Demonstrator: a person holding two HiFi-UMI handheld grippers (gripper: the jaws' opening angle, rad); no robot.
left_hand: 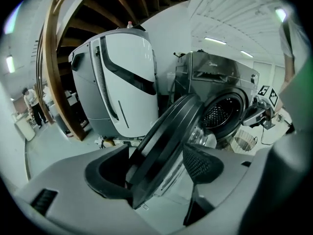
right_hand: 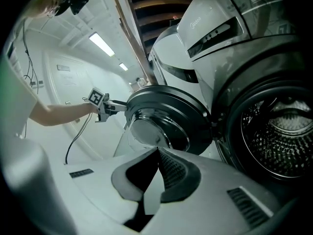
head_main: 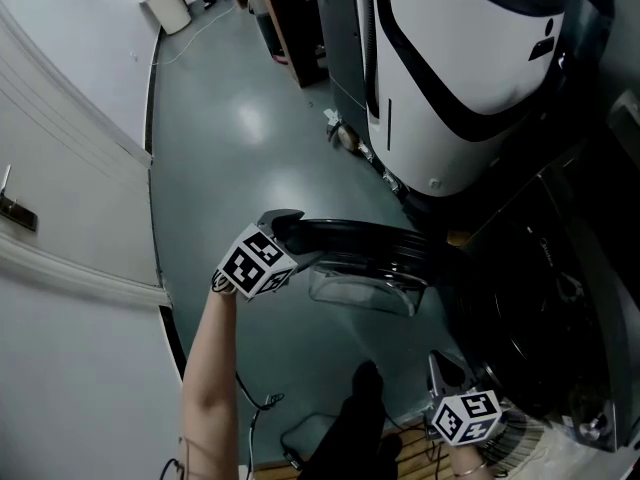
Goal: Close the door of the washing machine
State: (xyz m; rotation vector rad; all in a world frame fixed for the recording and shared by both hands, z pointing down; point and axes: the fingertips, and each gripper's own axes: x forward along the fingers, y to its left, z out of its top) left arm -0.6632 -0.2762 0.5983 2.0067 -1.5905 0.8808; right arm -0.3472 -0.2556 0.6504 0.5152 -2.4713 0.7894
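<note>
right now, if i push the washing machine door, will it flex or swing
Probably rigid, swinging as one piece: the washing machine door has a thick rim on a side hinge. Likely heavyish, given its bulging glass bowl. The rim might slip between the left gripper's open jaws.

The brand name Midea stood in script on the washing machine's (right_hand: pixel 230 77) control panel (right_hand: pixel 215 31), toward that panel's left end; nothing else was legible.

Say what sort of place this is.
Likely an appliance test lab or workshop: dark grey front-loading washing machine, round door open, large white-and-black machine housing beside it, bare glossy grey floor.
</note>
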